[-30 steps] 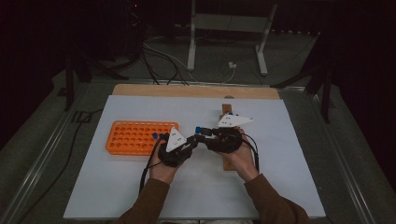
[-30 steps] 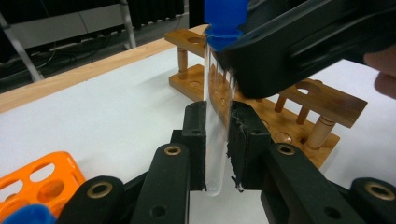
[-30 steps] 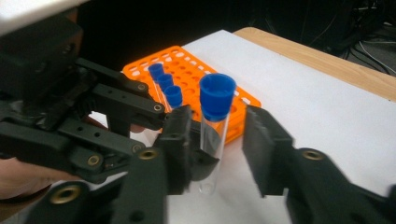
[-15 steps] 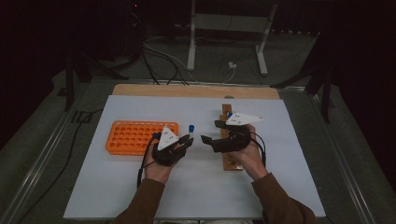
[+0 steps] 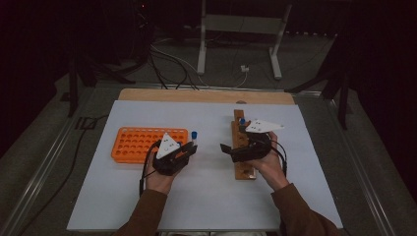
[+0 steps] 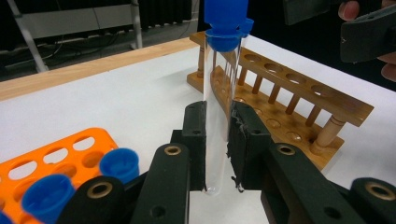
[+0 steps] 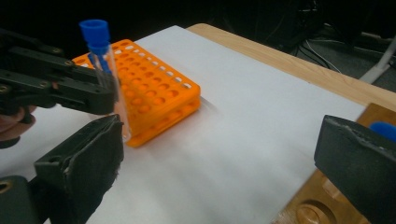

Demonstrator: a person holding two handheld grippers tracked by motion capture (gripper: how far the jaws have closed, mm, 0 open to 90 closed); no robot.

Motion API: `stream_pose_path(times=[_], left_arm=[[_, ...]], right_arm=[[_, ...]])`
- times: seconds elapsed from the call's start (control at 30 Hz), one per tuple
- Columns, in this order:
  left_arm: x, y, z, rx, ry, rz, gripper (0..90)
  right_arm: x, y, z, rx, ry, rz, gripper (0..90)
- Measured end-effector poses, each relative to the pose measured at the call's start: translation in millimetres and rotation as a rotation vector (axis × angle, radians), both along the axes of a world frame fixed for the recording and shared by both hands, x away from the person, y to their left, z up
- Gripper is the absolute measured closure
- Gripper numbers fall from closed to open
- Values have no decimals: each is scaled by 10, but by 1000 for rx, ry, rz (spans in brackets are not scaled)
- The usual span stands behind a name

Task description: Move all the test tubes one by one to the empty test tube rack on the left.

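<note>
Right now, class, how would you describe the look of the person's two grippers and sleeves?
Both the left gripper and right gripper are black, each topped with a grey three-cornered plate and trailing a thin black cable. Their blocky black fingers carry brass-coloured rivets. The person wears brown long sleeves.

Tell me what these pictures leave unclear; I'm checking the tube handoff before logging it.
- Test tube contents: clear glass in the left gripper view, liquid cannot be told.
- Tube cap: top cut off by the upper edge of that view.
- Wooden rack: partly hidden under the right tool in the high view.
- Orange rack holes: too small there to tell which are filled.
</note>
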State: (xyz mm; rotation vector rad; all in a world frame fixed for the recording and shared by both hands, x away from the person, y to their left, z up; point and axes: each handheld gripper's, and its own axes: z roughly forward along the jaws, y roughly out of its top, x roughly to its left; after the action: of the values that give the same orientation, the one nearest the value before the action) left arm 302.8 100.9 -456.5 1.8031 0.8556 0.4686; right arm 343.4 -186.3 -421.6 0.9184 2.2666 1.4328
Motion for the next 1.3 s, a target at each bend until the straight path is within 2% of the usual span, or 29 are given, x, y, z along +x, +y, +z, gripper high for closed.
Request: stream_pose_path(times=[0.23, 0.57, 0.8, 1.0, 1.3], left_arm=[[-22, 80, 11, -12, -3, 6, 785], [-53, 214, -17, -17, 2, 15, 784], [-99, 308, -8, 7, -9, 10, 784], [-134, 483, 42, -4, -24, 31, 784], [-151, 750, 94, -26, -43, 84, 784]], right_arm=[[17, -108, -68, 19, 17, -30, 4], [-4, -177, -38, 39, 10, -36, 4], [-13, -244, -4, 71, 9, -41, 4], [-14, -300, 21, 98, 13, -45, 4], [-8, -317, 11, 99, 15, -48, 5]])
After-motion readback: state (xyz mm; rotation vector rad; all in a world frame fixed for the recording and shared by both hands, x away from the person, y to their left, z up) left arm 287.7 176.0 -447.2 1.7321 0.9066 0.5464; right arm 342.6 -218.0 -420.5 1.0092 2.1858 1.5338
